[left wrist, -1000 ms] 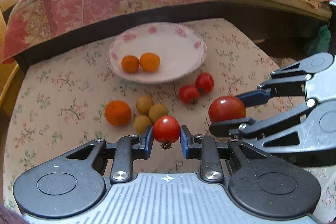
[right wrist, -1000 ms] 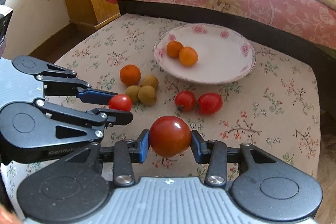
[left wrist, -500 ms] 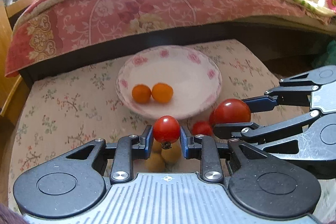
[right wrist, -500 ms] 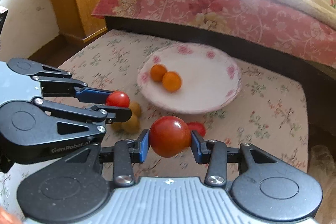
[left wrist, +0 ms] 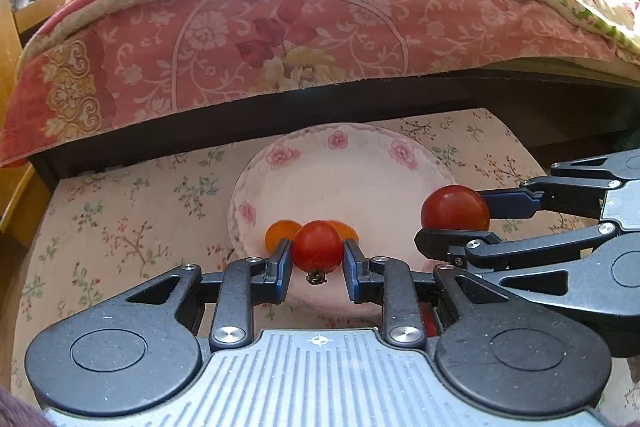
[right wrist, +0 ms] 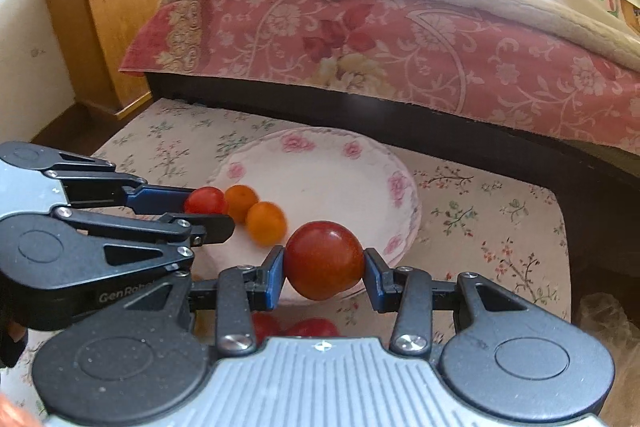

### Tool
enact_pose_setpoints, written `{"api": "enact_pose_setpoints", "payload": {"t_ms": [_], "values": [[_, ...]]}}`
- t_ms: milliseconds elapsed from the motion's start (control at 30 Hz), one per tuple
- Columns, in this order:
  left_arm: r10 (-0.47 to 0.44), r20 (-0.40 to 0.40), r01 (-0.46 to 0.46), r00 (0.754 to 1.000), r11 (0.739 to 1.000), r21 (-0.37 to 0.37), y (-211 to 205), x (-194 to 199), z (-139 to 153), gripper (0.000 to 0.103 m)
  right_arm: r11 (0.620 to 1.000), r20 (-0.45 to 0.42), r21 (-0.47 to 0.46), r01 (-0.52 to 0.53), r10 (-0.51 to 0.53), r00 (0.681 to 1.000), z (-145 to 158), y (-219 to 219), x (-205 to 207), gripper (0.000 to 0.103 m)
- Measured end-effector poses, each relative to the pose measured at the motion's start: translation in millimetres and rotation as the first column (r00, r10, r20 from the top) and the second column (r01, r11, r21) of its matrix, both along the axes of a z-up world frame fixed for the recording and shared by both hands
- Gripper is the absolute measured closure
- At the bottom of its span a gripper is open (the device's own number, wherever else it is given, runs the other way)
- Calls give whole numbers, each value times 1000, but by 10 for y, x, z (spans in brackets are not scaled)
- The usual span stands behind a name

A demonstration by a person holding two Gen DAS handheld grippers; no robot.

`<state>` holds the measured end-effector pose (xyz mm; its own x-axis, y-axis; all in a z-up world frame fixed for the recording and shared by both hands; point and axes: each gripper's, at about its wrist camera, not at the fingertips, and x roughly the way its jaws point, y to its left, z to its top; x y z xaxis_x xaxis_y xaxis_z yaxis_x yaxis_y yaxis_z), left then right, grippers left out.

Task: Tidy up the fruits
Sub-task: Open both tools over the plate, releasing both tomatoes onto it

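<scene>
A: What is held by the left gripper?

B: A small red tomato is clamped between its blue pads, stem end down. It is held over the near edge of the flowered plate, in front of two small oranges that lie in the plate.

A: And the right gripper?

B: A larger red tomato is pinched between its two fingers. From the right wrist view it is seen above the near rim of the plate, just to the right of the oranges. In the left wrist view the same gripper is seen from the side, at the plate's right edge, with the tomato gripped at its tip.

A: How are the two tools placed relative to each other?

B: They are held side by side and close, both pointed toward the plate.

A: What else is seen on the floral cloth?

B: Two more red tomatoes are partly hidden under the right gripper's body. Behind the plate, a bed draped with a pink patterned cover is seen, and a wooden cabinet stands at the left.
</scene>
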<state>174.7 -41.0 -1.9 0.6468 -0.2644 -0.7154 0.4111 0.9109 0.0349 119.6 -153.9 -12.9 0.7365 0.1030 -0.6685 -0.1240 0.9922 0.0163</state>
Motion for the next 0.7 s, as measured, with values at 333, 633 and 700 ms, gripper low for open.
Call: {"api": "enact_pose_setpoints", "payload": {"t_ms": [333, 633, 700], "values": [[11, 11, -11, 1000, 1000, -1, -106, 241, -18, 70, 1000, 20, -6, 19, -19, 1000, 3, -113, 232, 59], [24, -13, -24, 1000, 1000, -1, -114, 379, -104, 69, 1000, 7, 11, 17, -17, 1000, -91, -151, 363, 58], [24, -13, -24, 1000, 1000, 1, -112, 382, -103, 69, 1000, 4, 14, 18, -18, 1000, -102, -153, 376, 58]]}}
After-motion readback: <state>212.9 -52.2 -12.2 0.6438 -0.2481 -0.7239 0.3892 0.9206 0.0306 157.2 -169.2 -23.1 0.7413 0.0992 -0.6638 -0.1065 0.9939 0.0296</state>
